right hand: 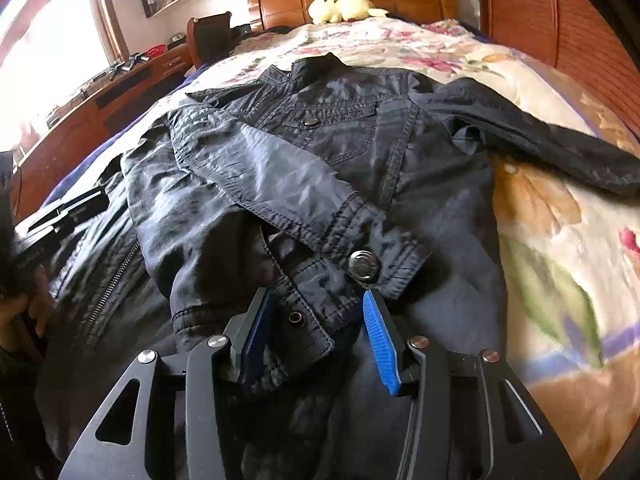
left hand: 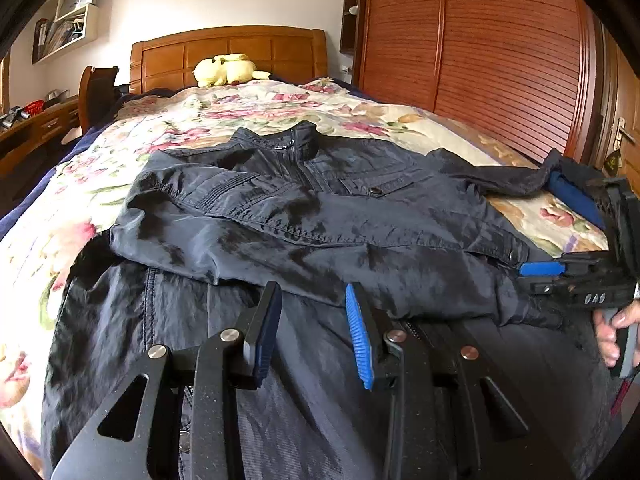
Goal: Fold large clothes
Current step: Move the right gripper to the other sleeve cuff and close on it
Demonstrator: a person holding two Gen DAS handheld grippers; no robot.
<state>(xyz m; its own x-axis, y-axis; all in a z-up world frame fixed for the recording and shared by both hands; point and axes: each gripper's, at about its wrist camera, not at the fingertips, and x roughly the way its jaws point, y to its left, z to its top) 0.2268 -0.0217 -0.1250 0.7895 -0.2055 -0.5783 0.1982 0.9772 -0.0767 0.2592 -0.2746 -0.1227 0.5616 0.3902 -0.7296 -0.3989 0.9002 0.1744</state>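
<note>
Floral quilt point(left hand: 360, 112) under crinkled navy jacket point(left hand: 320, 200); left gripper point(left hand: 314, 320) spread, right gripper point(right hand: 316, 332) spread around snap cuff point(right hand: 320, 304).

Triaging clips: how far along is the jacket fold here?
Done: one sleeve lies folded across the jacket front. In hand: right hand-held gripper open around that sleeve's cuff, seemingly not clamped; left hand-held gripper open, holding nothing. Left: other sleeve still spread on the quilt, body unfolded.
</note>
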